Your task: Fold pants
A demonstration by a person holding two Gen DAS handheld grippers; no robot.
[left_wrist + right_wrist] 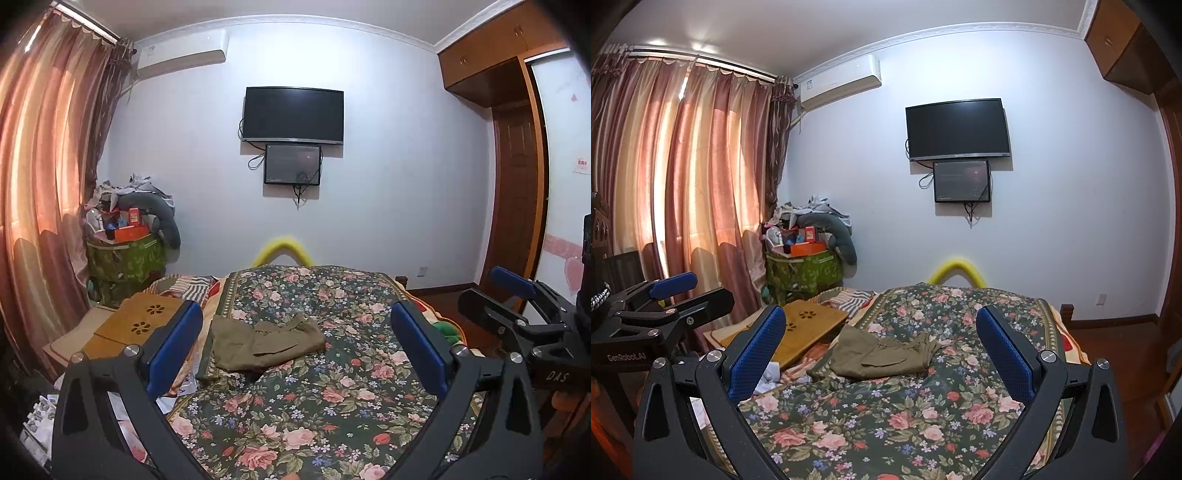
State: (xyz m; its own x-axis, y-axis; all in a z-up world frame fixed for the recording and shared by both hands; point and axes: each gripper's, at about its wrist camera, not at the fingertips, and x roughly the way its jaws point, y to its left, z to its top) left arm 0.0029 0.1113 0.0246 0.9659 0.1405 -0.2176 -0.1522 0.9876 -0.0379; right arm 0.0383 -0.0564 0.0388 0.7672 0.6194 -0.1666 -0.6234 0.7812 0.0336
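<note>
In the left wrist view we are holding the left tongs (295, 345) wide and empty; the pants (264, 343) are lying crumpled at centre frame on the bed (332, 406). In the right wrist view the right tongs (881, 349) are gaping too (nothing held), so we are risking pinching the bedspread along with the bunched cloth.

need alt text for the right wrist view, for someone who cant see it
The right gripper, jaws wide open and empty, points along a bed with a floral cover toward olive-green pants lying crumpled on it. The left gripper shows at the left edge, beside pink curtains; a dark TV hangs on the far wall.
</note>
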